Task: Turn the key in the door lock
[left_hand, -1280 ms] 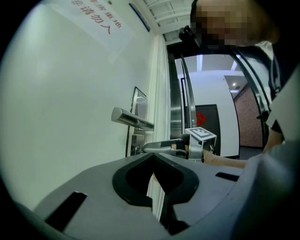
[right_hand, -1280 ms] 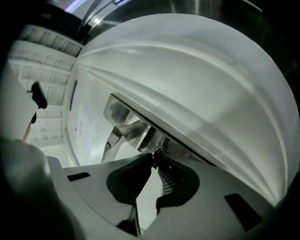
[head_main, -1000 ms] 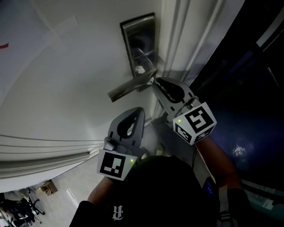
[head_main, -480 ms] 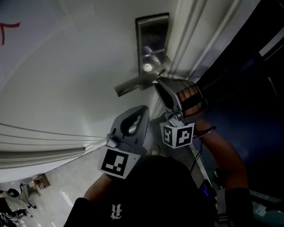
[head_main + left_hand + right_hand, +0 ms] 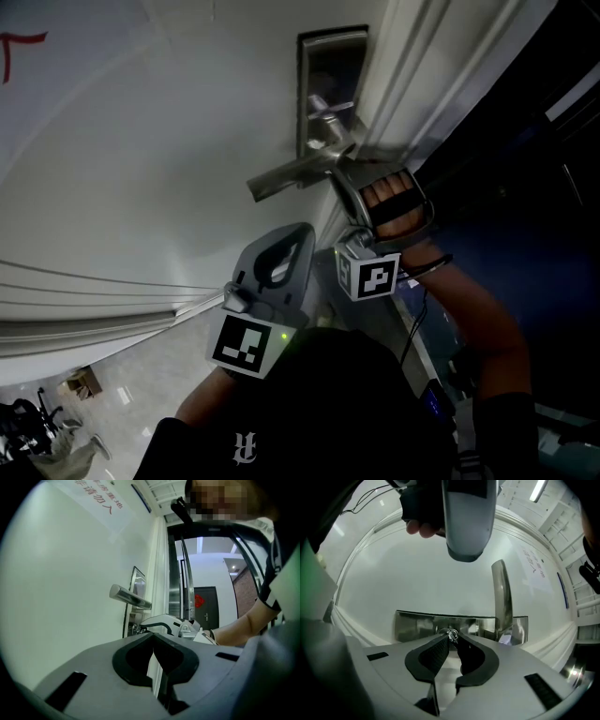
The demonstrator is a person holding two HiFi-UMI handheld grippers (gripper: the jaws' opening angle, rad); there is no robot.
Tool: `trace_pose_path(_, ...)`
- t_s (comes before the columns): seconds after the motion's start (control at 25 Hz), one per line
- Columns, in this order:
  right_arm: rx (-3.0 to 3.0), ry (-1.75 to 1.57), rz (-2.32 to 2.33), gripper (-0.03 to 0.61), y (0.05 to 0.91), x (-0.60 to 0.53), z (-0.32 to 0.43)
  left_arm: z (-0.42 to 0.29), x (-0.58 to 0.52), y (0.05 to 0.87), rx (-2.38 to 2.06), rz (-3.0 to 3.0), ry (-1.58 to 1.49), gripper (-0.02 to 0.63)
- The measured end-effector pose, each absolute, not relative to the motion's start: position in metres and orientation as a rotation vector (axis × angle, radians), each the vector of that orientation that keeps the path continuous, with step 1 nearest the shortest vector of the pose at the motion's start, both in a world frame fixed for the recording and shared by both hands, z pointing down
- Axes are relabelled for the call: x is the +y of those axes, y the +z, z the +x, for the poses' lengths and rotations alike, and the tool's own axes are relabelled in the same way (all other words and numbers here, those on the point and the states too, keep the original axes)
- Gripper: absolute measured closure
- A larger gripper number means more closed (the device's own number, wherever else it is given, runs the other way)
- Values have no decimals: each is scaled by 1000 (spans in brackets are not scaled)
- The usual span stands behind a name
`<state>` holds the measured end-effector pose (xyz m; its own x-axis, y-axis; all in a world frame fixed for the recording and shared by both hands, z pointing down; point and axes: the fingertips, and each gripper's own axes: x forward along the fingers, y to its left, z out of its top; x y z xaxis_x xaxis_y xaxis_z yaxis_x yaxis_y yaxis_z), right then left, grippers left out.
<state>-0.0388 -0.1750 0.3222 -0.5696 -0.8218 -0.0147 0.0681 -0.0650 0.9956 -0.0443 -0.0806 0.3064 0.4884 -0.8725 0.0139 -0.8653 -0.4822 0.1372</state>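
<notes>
The small silver key with its wire ring (image 5: 451, 634) sits in the brushed-metal lock plate (image 5: 422, 627) at mid-frame of the right gripper view. The right gripper (image 5: 452, 639) has its ribbed black pads pressed together on the key. The silver lever handle (image 5: 502, 597) stands just right of it. In the head view the plate (image 5: 333, 84) lies at upper centre on the white door (image 5: 141, 169), and the right gripper's tips (image 5: 339, 173) hide the key beneath the lever (image 5: 291, 175). The left gripper (image 5: 298, 230) hangs below, apart from the lock. In its own view its jaws are pressed together on nothing (image 5: 153, 637). Only that view shows a white sign with red Chinese characters (image 5: 93, 496) at upper left, too skewed to read. The head view catches just a red stroke (image 5: 23, 42).
</notes>
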Motion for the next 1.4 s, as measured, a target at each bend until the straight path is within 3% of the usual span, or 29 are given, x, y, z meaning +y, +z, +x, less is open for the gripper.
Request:
trace_pose_path(0.48, -1819, -1432, 967, 549, 317, -177, -36, -44, -80, 307, -1508, 2604, -85, 606)
trace_pose_path(0.84, -2218, -952, 1153, 548, 315, -179, -34, -47, -80, 308, -1513, 2608, -75, 606)
trace_pose_path(1.12, -2582, -395, 1220, 557, 315, -182, -30, -45, -81, 309, -1513, 2610, -61, 606)
trace_pose_path(1.4, -2951, 671, 1145, 555, 319, -186, -24, -48, -82, 309, -1525, 2604, -60, 606)
